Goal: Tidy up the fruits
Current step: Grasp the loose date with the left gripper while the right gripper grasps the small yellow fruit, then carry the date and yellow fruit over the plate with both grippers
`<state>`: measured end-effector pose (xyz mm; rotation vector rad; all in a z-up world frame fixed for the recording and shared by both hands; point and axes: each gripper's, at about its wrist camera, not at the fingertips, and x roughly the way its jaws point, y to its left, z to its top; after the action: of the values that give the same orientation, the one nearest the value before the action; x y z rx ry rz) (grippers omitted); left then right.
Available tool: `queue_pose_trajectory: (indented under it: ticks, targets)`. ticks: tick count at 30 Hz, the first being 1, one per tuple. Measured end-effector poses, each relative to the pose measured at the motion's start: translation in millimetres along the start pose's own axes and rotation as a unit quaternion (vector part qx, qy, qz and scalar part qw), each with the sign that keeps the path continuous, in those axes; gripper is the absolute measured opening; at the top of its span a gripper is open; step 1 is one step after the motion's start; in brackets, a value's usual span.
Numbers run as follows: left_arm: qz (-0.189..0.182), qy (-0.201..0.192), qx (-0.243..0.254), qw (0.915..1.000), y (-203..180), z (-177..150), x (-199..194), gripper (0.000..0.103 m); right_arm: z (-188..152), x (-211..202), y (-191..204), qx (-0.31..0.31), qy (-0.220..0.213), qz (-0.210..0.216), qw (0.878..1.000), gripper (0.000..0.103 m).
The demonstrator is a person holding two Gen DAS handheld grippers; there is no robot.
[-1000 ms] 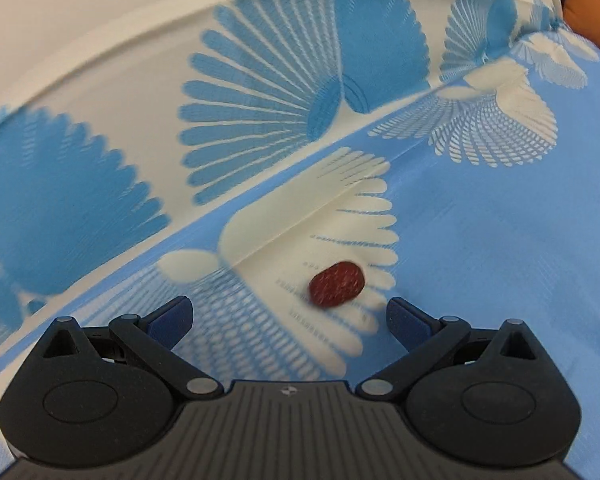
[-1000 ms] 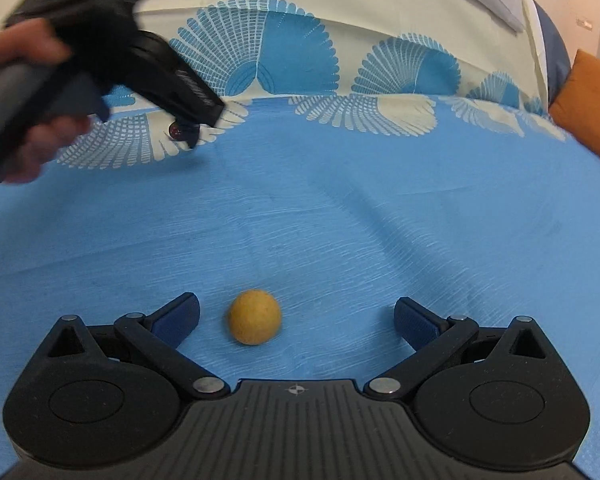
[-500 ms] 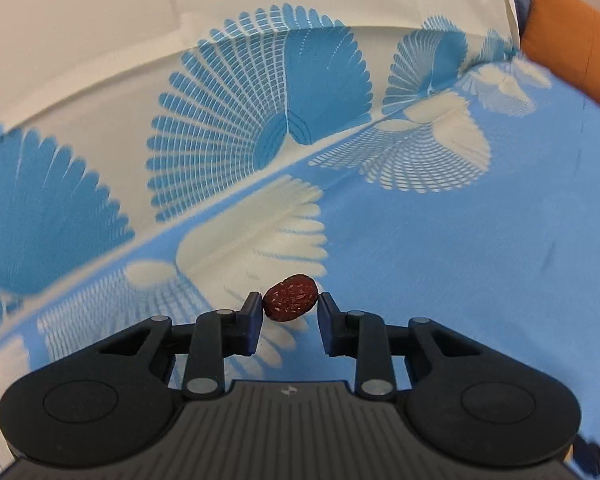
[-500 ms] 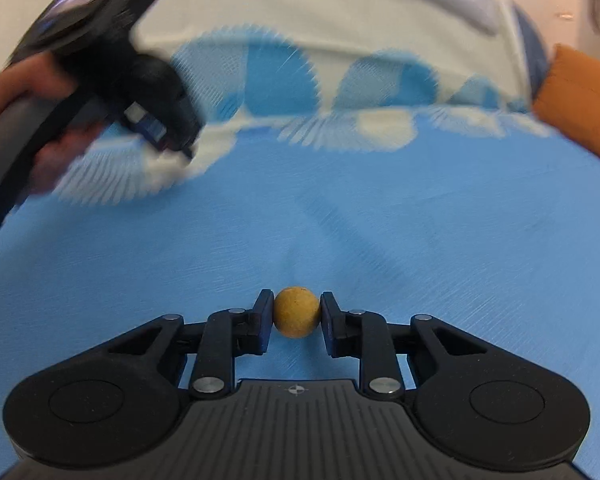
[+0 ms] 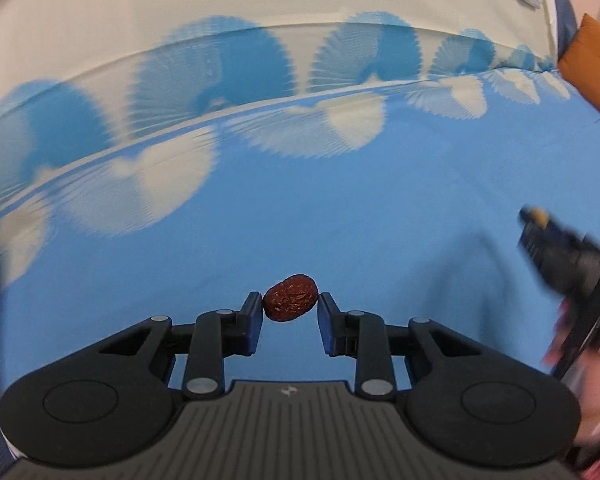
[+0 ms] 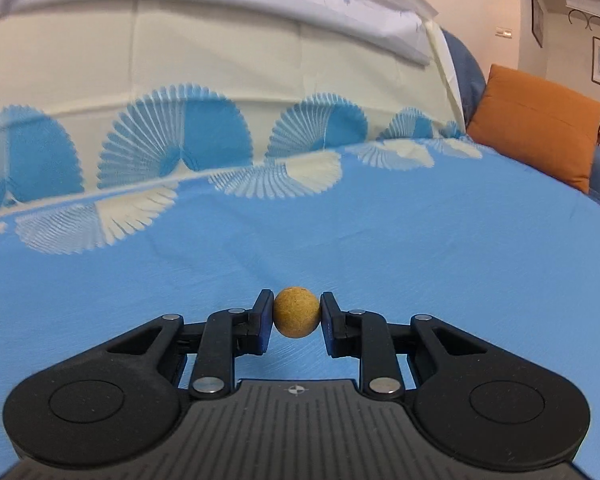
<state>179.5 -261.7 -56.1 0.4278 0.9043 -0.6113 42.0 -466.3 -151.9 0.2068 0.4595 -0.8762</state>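
Observation:
My left gripper is shut on a wrinkled dark red jujube and holds it above the blue cloth. My right gripper is shut on a small round tan-yellow fruit, also lifted over the blue cloth. The right gripper shows blurred at the right edge of the left wrist view, with the yellow fruit at its tip.
The cloth has a band of blue and cream fan patterns at the back, then plain cream fabric. An orange cushion stands at the back right beside a dark blue seat edge.
Both grippers closed on their fruits half a second ago and have since lifted them. The left gripper has swung right, so that the right gripper now shows in its view.

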Motion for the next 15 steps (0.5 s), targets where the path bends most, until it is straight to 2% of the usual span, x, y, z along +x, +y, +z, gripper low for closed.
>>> queue_pose_trajectory:
  ticks: [4,8,11,15]
  targets:
    - [0.017,-0.008,-0.034,0.9992,31.7,-52.9,-69.3,0.033,3.2,-82.8,-2.4,-0.003,-0.001,0.048,0.999,0.026]
    - [0.027,-0.017,-0.057,0.9979,49.1,-90.5,-116.0,0.033,0.2,-167.4,6.4,-0.008,0.001,0.118,0.993,0.026]
    - [0.039,-0.039,-0.068,0.9962,58.8,-112.4,-149.7,0.033,7.5,-207.9,22.9,-0.022,-0.005,0.162,0.987,0.026]
    - [0.040,-0.067,-0.100,0.9919,78.0,-141.3,-188.5,0.033,23.8,-256.9,40.4,-0.055,-0.037,0.202,0.977,0.026]
